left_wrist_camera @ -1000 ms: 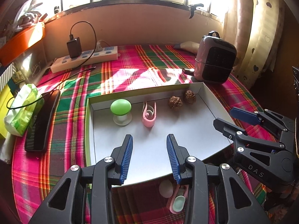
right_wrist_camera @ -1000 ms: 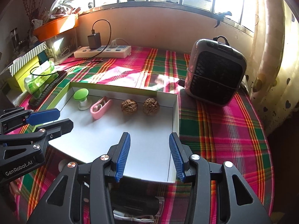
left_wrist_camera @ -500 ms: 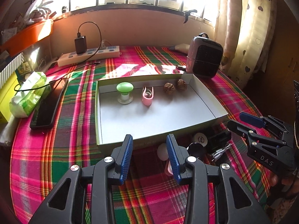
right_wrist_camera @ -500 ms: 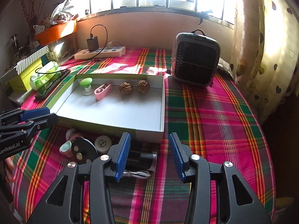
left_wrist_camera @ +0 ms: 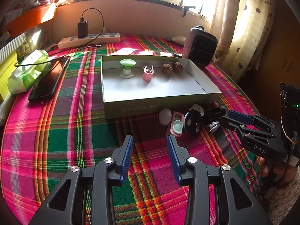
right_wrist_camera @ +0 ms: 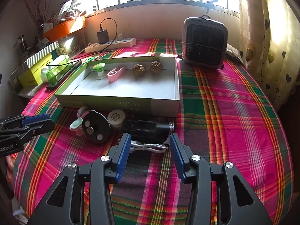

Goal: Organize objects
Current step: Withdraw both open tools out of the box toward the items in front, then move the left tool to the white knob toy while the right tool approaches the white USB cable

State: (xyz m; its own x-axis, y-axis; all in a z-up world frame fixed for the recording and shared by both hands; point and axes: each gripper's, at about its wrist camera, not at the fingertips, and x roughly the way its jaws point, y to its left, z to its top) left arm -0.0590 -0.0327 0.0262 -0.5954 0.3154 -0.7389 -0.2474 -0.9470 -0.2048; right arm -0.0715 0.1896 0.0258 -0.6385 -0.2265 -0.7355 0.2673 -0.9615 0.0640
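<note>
A shallow grey box (left_wrist_camera: 159, 103) sits mid-table holding a green mushroom-shaped piece (left_wrist_camera: 127, 65), a pink clip (left_wrist_camera: 148, 72) and two walnuts (left_wrist_camera: 167, 67). Small items lie on the cloth before its front wall: a white egg shape (left_wrist_camera: 165, 116), a pink-and-teal piece (left_wrist_camera: 177, 126), a black disc (right_wrist_camera: 96, 126), a white round cap (right_wrist_camera: 116, 117), a black device (right_wrist_camera: 148, 129) and a coiled white cable (right_wrist_camera: 150, 147). My left gripper (left_wrist_camera: 150, 157) hovers open over bare cloth, left of them. My right gripper (right_wrist_camera: 150, 155) is open above the cable, holding nothing.
A small heater (right_wrist_camera: 204, 43) stands at the back right. A power strip (right_wrist_camera: 110, 45) with a charger lies by the wall. A dark phone (left_wrist_camera: 48, 80) and a tissue pack (left_wrist_camera: 28, 71) lie left of the box. Curtains hang on the right.
Both grippers have pulled back from over the box towards the table's near side, bringing the items in front of the box into view. Both jaw gaps look unchanged.
</note>
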